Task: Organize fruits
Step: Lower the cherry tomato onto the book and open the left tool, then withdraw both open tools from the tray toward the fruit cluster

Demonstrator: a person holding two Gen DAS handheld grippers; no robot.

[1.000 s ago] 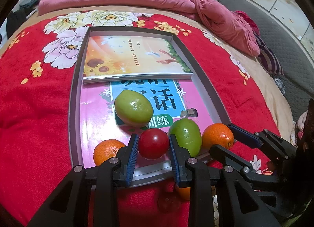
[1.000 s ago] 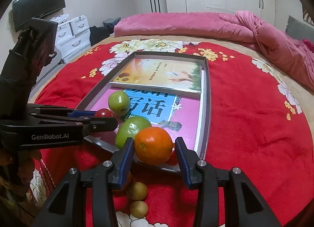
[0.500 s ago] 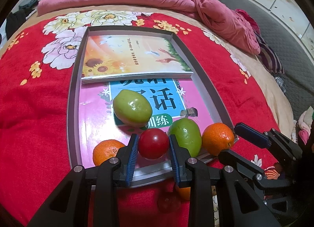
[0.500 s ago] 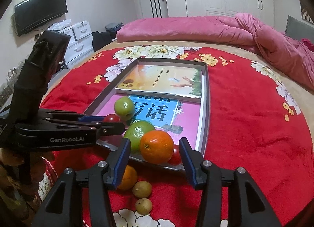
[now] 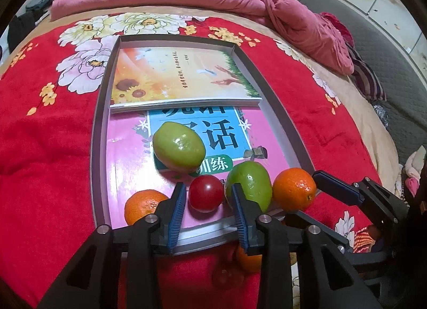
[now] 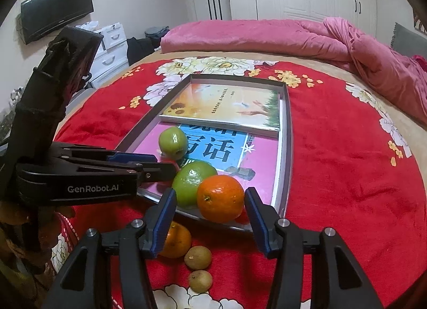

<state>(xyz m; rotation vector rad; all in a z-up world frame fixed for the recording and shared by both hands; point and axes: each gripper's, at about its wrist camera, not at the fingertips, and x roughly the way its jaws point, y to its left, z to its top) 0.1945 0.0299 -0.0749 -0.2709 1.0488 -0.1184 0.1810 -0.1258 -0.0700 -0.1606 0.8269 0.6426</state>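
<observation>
A grey tray [image 5: 99, 149] lies on the red flowered blanket with two books in it. At its near end sit a red fruit [image 5: 205, 193], two green fruits [image 5: 178, 146] [image 5: 249, 186] and two oranges [image 5: 144, 205] [image 5: 293, 189]. My left gripper [image 5: 208, 189] straddles the red fruit; its jaws are opening and small gaps show on both sides. My right gripper [image 6: 210, 197] brackets the right-hand orange [image 6: 220, 198], which rests by the tray's near rim [image 6: 287, 149]. Its jaws are opening too, and the pads are off the peel.
On the blanket in front of the tray lie another orange [image 6: 176, 239] and two small brown fruits [image 6: 198, 257] [image 6: 200, 281]. A further red fruit [image 5: 226, 277] lies under my left fingers. A pink quilt [image 6: 267, 36] is bunched at the far side.
The left jaws have parted from the red fruit, which stays in the tray. The right jaws have spread wider around the orange. Neither hand has shifted.
</observation>
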